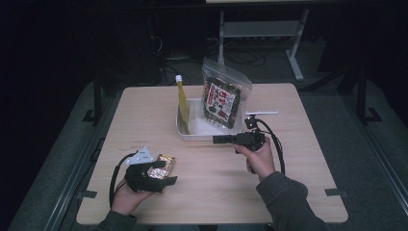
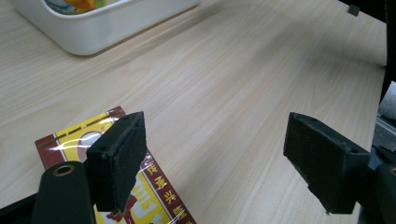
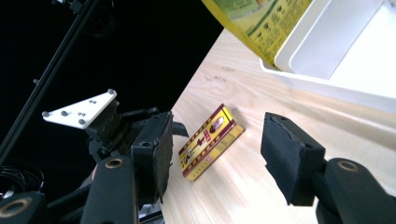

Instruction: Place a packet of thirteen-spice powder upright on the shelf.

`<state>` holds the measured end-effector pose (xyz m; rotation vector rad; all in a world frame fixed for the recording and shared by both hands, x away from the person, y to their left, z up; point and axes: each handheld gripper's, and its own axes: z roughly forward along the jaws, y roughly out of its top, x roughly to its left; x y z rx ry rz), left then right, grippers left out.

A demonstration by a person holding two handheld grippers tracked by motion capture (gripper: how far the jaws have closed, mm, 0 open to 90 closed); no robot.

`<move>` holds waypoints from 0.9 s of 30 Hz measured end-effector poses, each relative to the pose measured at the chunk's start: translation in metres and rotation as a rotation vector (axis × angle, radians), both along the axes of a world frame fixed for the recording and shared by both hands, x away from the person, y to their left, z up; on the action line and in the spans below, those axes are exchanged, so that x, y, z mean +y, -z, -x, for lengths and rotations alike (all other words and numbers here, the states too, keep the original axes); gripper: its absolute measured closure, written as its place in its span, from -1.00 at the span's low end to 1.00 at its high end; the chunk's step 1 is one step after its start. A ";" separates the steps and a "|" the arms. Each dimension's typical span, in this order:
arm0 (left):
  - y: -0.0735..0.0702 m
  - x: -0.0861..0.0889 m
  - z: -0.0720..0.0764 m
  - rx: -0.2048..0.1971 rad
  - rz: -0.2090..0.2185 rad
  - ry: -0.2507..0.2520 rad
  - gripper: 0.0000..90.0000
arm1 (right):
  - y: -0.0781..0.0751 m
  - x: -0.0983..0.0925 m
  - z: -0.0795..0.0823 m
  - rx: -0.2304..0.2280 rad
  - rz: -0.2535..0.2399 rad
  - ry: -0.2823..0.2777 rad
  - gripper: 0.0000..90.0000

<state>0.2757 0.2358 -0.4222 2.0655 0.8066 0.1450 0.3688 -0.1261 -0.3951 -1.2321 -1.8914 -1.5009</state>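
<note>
Table point(image 1: 308, 192) space between our two grippers lies bare. We see the red-and-gold packet point(image 1: 162, 166) flat by the left gripper point(image 1: 166, 172), whose jaws gape beside it, unheld. Our right gripper point(image 1: 217, 139) stands open, empty, near the white tray point(image 1: 185, 132) holding a yellow bottle point(image 1: 183, 100) and a seaweed bag point(image 1: 222, 100).

I am looking down on a table point(image 1: 144, 103) where a tray point(image 1: 188, 133) is sitting toward the far middle. In it a snack bag point(image 1: 223, 98) is leaning at the right and a bottle point(image 1: 182, 100) is standing at the left. A flat box point(image 1: 163, 165) is lying near the front left, well apart from the tray, just beside my left gripper point(image 1: 161, 173); my right gripper point(image 1: 220, 139) is hovering just before the tray's near wall
</note>
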 end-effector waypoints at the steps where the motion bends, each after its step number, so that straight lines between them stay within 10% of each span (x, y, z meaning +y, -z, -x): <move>1: 0.000 0.001 0.000 -0.002 0.000 -0.005 -0.55 | 0.001 0.000 0.001 0.004 0.000 -0.002 -0.05; 27: 0.010 0.018 0.003 -0.013 -0.068 -0.127 -0.61 | 0.026 -0.005 0.022 0.045 -0.004 -0.033 -0.09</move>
